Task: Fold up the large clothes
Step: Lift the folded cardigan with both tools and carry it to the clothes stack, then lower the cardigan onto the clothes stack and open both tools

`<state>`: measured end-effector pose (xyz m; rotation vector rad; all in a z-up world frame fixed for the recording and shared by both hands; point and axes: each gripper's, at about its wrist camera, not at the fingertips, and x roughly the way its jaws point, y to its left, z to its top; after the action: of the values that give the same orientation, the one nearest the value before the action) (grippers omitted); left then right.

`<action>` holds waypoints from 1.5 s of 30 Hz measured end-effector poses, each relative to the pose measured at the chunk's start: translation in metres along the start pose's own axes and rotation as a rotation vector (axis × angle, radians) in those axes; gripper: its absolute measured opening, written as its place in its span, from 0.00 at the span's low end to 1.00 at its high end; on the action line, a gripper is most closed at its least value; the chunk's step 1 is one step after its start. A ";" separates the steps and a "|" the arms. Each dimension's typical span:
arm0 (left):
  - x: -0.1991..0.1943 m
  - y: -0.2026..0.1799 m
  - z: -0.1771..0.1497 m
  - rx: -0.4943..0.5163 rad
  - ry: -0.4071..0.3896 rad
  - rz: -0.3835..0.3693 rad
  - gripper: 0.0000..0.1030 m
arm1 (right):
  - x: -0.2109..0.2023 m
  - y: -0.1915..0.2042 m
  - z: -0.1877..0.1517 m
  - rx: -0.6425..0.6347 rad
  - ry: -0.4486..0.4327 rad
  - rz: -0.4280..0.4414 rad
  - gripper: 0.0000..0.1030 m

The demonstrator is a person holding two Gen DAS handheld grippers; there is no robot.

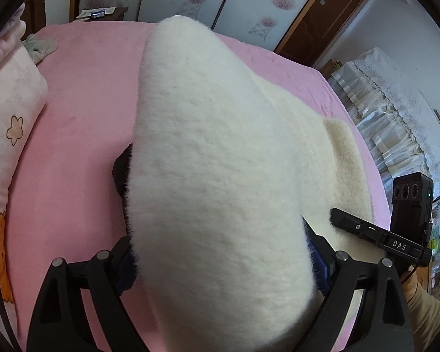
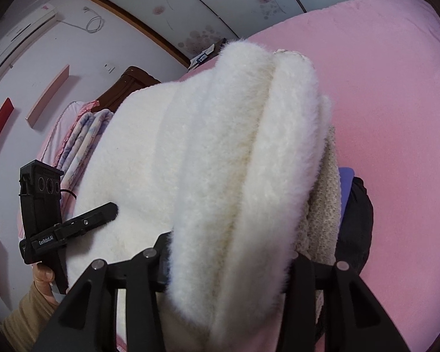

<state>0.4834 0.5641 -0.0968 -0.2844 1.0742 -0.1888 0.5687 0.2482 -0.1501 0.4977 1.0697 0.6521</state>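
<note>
While both grippers carry bunched fabric, the white fleece garment [image 1: 214,152] sits partly lifted above the pink bed [image 1: 82,94], with a flat portion resting on the sheet toward the person's right side. In the left wrist view, the left gripper [image 1: 217,252] has its jaws on either side of a thick roll of the pile, which fills the gap between them and hides the tips, so the jaws appear to pinch the garment rather than stand spread. In the right wrist view, the right gripper [image 2: 228,252] likewise pinches several stacked ridges of fleece, and a beige knitted layer [image 2: 322,205] lies against the right-hand finger. Each camera also catches the other gripper just beside the cloth, near its lower edge. The multiple parallel ridges in the right wrist view suggest that at least one fold is already gathered, though whether these are deliberate layers or loose bunching cannot be told. Judged from this state, the task is in its middle stage: the garment is gripped at two places and doubled over, but it is not yet laid down as a flat, compact stack. Remaining work is likely to lower the lifted part onto the flat part, release, and smooth or fold again. A cartoon-print pillow [image 1: 11,111] lies at the bed's left edge, well apart from the garment.
</note>
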 end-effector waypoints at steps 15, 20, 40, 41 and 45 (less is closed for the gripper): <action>-0.053 -0.046 -0.011 0.135 -0.111 0.266 0.99 | -0.021 0.053 0.008 -0.159 0.023 -0.202 0.64; -0.076 -0.063 -0.016 0.163 -0.167 0.343 0.99 | -0.044 0.067 0.008 -0.212 -0.052 -0.243 0.66; -0.103 -0.103 -0.044 0.142 -0.189 0.382 0.99 | -0.088 0.112 -0.008 -0.362 -0.153 -0.330 0.66; -0.106 -0.106 -0.046 0.137 -0.192 0.378 0.99 | -0.092 0.112 -0.011 -0.362 -0.154 -0.330 0.66; -0.125 -0.132 -0.063 0.128 -0.213 0.354 0.99 | -0.117 0.114 -0.024 -0.349 -0.156 -0.341 0.66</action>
<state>0.3673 0.4667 0.0214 0.0038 0.8806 0.0893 0.4808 0.2488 -0.0100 0.0580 0.8436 0.4746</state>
